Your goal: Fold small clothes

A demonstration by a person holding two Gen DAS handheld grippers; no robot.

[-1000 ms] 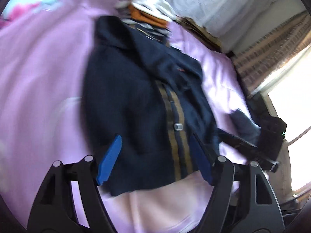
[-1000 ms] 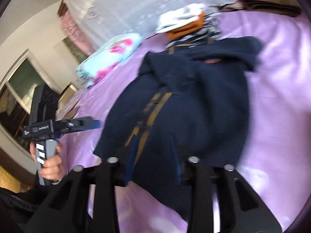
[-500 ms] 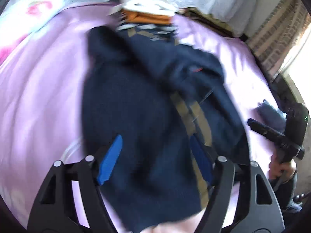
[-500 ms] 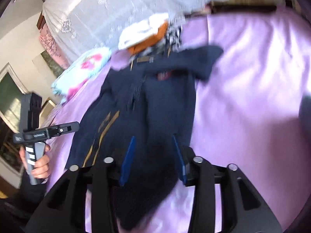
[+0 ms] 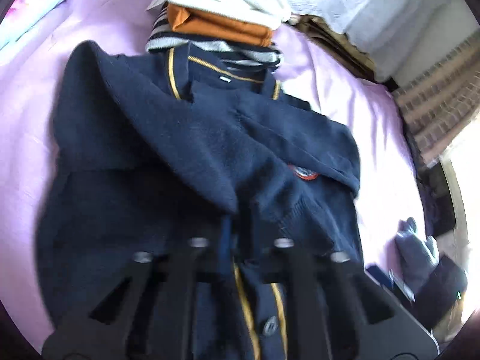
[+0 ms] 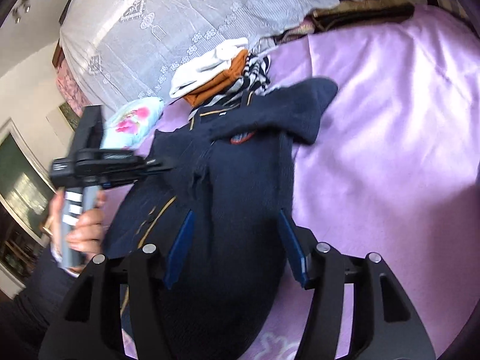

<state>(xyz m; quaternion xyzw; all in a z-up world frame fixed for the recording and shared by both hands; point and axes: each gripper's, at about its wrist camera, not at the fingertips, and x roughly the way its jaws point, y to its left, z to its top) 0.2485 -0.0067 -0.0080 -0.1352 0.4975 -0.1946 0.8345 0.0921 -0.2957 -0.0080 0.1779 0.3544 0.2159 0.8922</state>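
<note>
Your navy cardigan (image 5: 168, 162) lies spread on the purple bed (image 6: 390, 120), collar toward the stack of folded clothes (image 5: 222, 21) at the far edge, both sleeves crossed over the chest. Your left hand-held gripper (image 5: 237, 240) looks pinched on the cloth at the button band; the right hand-held gripper (image 6: 237, 240) hovers wide over the hem. Next, probably, grip the hem and fold it toward the collar.

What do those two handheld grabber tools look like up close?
Each has black angular arms with silver bolts and blue finger pads. The right gripper shows this sharply. The left gripper, seen side-on, has a black body and a grey handle with white stripes, above a dark sleeve.
</note>
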